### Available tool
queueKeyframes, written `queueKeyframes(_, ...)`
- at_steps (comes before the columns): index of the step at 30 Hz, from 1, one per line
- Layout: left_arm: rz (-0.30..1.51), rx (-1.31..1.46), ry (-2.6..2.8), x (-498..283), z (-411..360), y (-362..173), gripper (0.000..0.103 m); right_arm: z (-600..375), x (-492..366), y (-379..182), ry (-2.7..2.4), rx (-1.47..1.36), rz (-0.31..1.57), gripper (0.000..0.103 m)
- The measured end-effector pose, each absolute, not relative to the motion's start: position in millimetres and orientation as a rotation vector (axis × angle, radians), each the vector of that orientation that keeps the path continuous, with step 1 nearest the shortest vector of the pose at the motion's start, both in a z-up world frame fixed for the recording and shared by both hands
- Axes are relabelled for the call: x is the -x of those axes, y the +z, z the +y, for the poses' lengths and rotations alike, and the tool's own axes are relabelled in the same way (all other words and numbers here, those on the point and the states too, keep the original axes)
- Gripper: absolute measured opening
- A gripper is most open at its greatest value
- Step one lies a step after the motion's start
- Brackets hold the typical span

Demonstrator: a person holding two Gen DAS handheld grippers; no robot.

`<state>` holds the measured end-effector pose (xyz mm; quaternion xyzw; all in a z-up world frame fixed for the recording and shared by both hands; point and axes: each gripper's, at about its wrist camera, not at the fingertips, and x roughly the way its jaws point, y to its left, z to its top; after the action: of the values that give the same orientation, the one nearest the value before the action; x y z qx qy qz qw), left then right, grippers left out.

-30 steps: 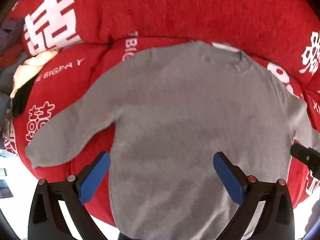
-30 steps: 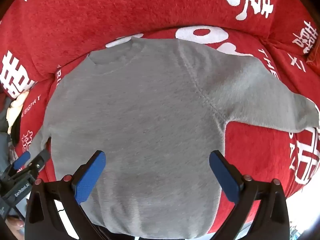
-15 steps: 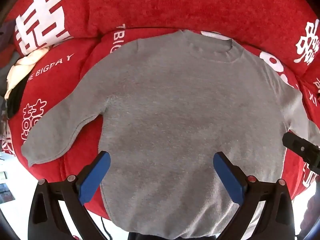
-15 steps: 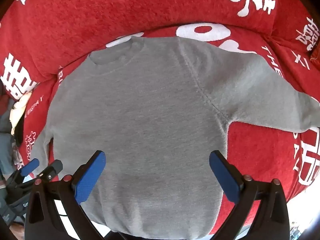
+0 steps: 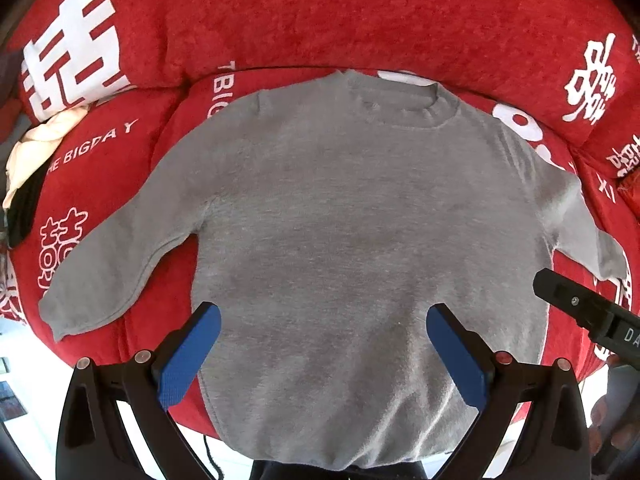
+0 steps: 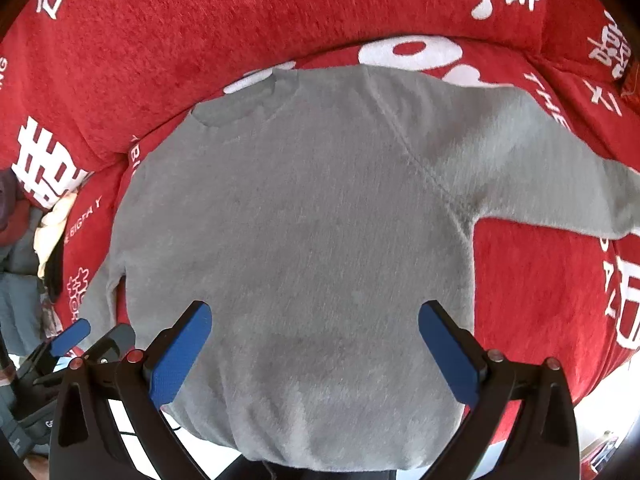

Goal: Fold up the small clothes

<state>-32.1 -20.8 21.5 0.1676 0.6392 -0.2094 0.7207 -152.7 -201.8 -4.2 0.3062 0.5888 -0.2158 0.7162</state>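
A small grey long-sleeved sweater (image 5: 360, 220) lies flat, front down or up I cannot tell, on a red sofa seat, collar toward the backrest, both sleeves spread out. It also shows in the right wrist view (image 6: 300, 240). Its hem hangs over the seat's front edge. My left gripper (image 5: 323, 344) is open and empty, held above the lower body of the sweater. My right gripper (image 6: 315, 344) is open and empty, also above the lower body. The left sleeve (image 5: 108, 264) points down left; the right sleeve (image 6: 560, 184) reaches right.
The red sofa cover (image 5: 320, 20) with white lettering has a raised backrest behind the sweater. A pile of cream and dark clothes (image 5: 28, 168) lies at the left end. The right gripper's body (image 5: 592, 312) shows at the right edge of the left wrist view.
Both grippers have shifted slightly over the sweater, and the sweater now sits more centred in both views. Both stay open and empty. The sweater has not moved.
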Motion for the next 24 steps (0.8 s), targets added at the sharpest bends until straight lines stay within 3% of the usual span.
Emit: queueKeyframes(24, 1.413, -0.374, -0.462, 28.4, -32.2, 24.2, 0.103, -202.4, 155.9, -3.6, -0.472, -0.696, 1.294, 0.103)
